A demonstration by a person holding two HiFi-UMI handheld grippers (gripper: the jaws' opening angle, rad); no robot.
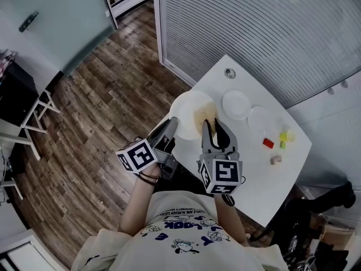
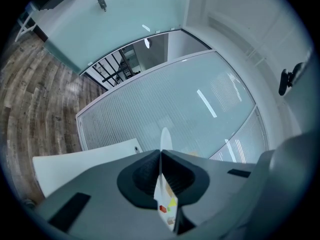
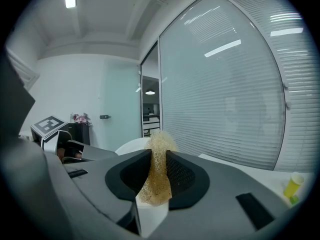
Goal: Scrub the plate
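Over a white table, the plate is held by its rim in the closed left gripper; a tan scrubber, pinched in the right gripper, is set at its face, so scrubbing is judged mid-course

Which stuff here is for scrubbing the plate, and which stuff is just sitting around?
For the job:
- plate, pinched in the left claw
- scrubber, pinched in the right claw

Just lying about on the table:
- white dish
- smaller dish
- red block
- yellow piece
- beige block
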